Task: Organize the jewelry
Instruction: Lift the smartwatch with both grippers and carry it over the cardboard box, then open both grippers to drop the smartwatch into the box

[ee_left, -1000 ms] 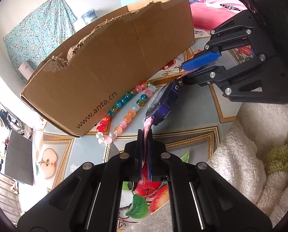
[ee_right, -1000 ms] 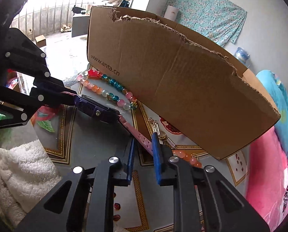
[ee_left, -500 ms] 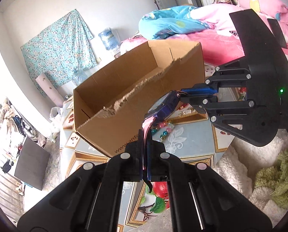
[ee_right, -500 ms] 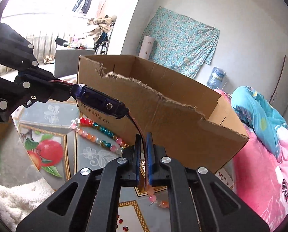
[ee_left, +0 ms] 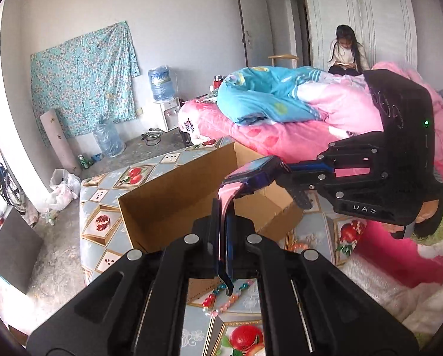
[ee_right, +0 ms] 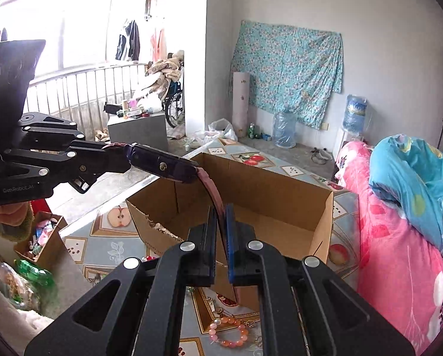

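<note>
A watch [ee_left: 254, 172] with a dark blue case and a pink strap [ee_right: 212, 192] hangs stretched in the air between both grippers. My left gripper [ee_left: 221, 207] is shut on one strap end. My right gripper [ee_right: 220, 210] is shut on the other end. Each gripper shows in the other's view: the right gripper [ee_left: 284, 175] on the right, the left gripper [ee_right: 114, 154] on the left. The watch case [ee_right: 159, 163] hovers above the near rim of an open cardboard box [ee_right: 281, 195] with a torn front wall. The box [ee_left: 168, 198] looks empty inside.
A coloured bead necklace [ee_left: 224, 299] lies on the fruit-patterned tablecloth [ee_left: 102, 225] before the box. An orange bead bracelet [ee_right: 229, 332] and a small chain [ee_right: 212, 302] lie nearer. A pink bed [ee_left: 281, 130] stands behind, with a seated person [ee_left: 346, 56] beyond.
Both grippers have risen with the watch from table level to above the box's open top. The right jaws closed on the strap early on. The wrists rolled somewhat.
</note>
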Available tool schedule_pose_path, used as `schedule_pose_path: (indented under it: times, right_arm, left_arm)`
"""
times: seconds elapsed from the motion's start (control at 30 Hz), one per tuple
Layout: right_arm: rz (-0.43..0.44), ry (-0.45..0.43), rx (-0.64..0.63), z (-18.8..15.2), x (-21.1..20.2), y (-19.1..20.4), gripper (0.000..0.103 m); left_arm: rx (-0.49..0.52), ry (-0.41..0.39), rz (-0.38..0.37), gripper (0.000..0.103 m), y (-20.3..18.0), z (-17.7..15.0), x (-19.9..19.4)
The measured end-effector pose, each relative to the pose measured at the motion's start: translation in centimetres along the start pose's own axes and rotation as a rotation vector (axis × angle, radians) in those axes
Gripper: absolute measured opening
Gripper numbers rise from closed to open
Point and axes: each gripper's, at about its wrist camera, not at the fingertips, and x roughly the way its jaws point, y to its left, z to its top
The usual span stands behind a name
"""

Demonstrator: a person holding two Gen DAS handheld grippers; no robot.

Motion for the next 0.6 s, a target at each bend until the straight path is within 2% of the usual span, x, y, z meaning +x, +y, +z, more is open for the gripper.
schedule_pose_path:
  times: [0.07,0.17,0.27,0.37,0.47,0.6]
  right_arm:
    - [0.073,0.106,0.042,2.0,2.2,-1.9,0.006]
    - [0.148,0.287,0.122,3.1,7.1,-5.2,0.006]
    - [0.181,0.483,0.189,2.8,12.6,-7.9,0.006]
    - [0.215,0.644,0.239,1.5,17.5,-9.8,0.006]
    - [0.206,0.753,0.243,1.1,21.1,-11.0,0.006]
    - [0.170,0.850,0.216,1.1,24.6,-11.5,0.007]
  left_arm:
    - [-0.064,0.030,-0.043,0.004,1.7,1.8,1.7]
    - [-0.200,0.158,-0.113,0.004,5.0,3.0,6.5]
    - [-0.308,0.307,-0.182,0.004,7.7,2.4,12.3]
    - [-0.383,0.437,-0.212,0.004,9.8,1.0,17.5]
    - [-0.451,0.560,-0.219,0.004,11.3,-0.8,21.9]
    - [-0.535,0.706,-0.216,0.005,13.3,-2.5,26.4]
